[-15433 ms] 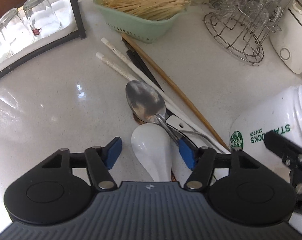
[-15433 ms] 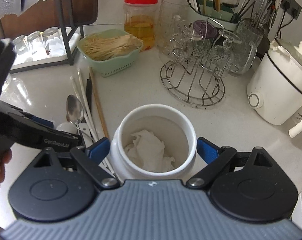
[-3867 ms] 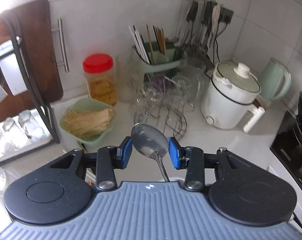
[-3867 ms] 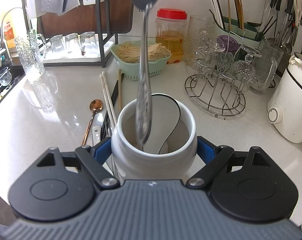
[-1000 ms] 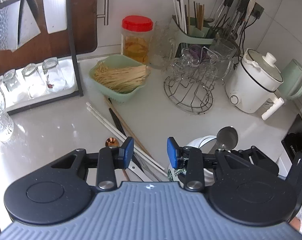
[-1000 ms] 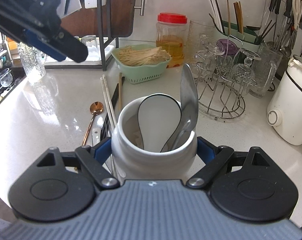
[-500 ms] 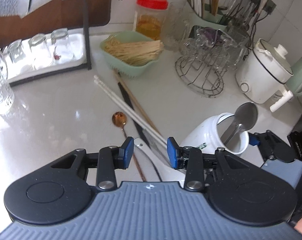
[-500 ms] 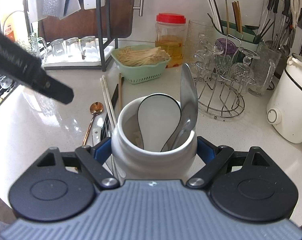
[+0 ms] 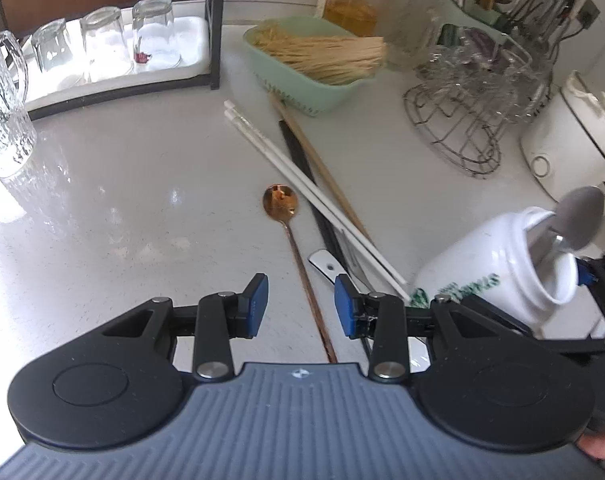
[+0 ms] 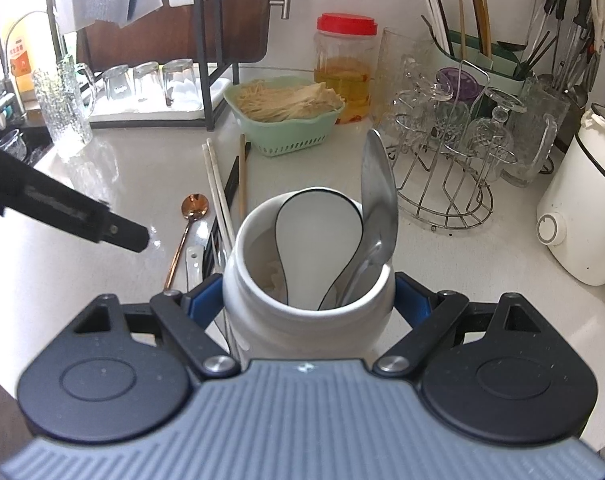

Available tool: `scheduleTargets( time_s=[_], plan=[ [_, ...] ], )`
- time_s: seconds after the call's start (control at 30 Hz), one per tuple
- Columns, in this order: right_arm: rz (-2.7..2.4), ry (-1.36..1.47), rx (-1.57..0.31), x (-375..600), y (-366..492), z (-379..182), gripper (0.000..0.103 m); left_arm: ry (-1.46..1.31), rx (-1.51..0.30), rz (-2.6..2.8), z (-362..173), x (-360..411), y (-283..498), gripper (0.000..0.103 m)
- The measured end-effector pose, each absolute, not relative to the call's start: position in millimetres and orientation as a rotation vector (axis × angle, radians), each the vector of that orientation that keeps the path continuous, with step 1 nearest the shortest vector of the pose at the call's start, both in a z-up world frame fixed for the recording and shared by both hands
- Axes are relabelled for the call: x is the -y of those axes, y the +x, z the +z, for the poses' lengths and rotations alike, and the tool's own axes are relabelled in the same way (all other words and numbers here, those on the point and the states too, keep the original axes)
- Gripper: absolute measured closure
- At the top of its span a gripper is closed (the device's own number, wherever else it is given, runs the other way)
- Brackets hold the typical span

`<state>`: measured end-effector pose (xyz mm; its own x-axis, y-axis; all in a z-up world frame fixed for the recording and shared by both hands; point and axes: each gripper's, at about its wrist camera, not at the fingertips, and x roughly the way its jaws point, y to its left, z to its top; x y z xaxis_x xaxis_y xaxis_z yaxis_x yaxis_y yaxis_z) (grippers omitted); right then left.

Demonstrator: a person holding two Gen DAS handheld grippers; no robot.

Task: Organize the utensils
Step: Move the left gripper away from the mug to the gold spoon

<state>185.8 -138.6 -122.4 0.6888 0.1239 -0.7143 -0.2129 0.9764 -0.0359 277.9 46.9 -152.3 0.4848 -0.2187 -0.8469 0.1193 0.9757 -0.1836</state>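
The right gripper (image 10: 308, 308) was clamped on the white jar (image 10: 308, 280), low in the middle of the right wrist view, its blue pads pressed to both sides of the jar's body. The left gripper (image 9: 300, 306) hung with its jaws apart and nothing between the pads, low in the centre of the left wrist view, straddling the thin handle of the copper spoon (image 9: 280, 200), which lay flat on the pale counter (image 9: 122, 200). To do this step well, the left claw would probably need to come down square over that slim handle, pads either side, and close low enough to catch it without dragging the neighbouring chopsticks (image 9: 302, 176), which lay just right of the spoon; the jar would do best held steady and upright. Counted: two utensils already stood in the jar, a white ceramic spoon (image 10: 318, 236) and a steel spoon (image 10: 376, 200). One copper spoon remained on the counter. Beside it lay two white chopsticks, one wooden stick and a dark one, though the pile overlapped towards the lower right and more pieces may have been hidden there, including a white handle (image 9: 322, 262) of something unclear.
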Motion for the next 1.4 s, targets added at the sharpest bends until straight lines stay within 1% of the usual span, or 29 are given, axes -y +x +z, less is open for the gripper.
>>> scheduleTargets(
  time_s=[0.43,0.8,1.17,1.33,1.37,1.4],
  plan=[
    [0.182,-0.116,-0.806,137.9,186.8,-121.5,0.012,-0.085,-1.023,-0.167,-182.1,-51.5,309.3,0.061],
    [0.175,-0.109,-0.800,138.7,185.6,-121.8,0.012,0.034,-0.964,-0.178,-191.6,-32.6,335.5,0.061],
    [0.175,-0.111,-0.812,139.0,187.8,-121.1,0.012,0.052,-0.957,-0.188,-195.5,-27.8,351.4,0.061],
    [0.176,-0.112,-0.814,139.2,188.6,-121.2,0.012,0.078,-0.967,-0.176,-196.4,-22.9,353.9,0.064],
    [0.176,-0.112,-0.814,139.2,188.7,-121.2,0.012,0.076,-0.969,-0.176,-196.7,-23.0,354.1,0.069],
    [0.176,-0.112,-0.815,139.0,188.9,-121.1,0.012,0.076,-0.970,-0.174,-196.8,-23.0,354.4,0.069]
  ],
)
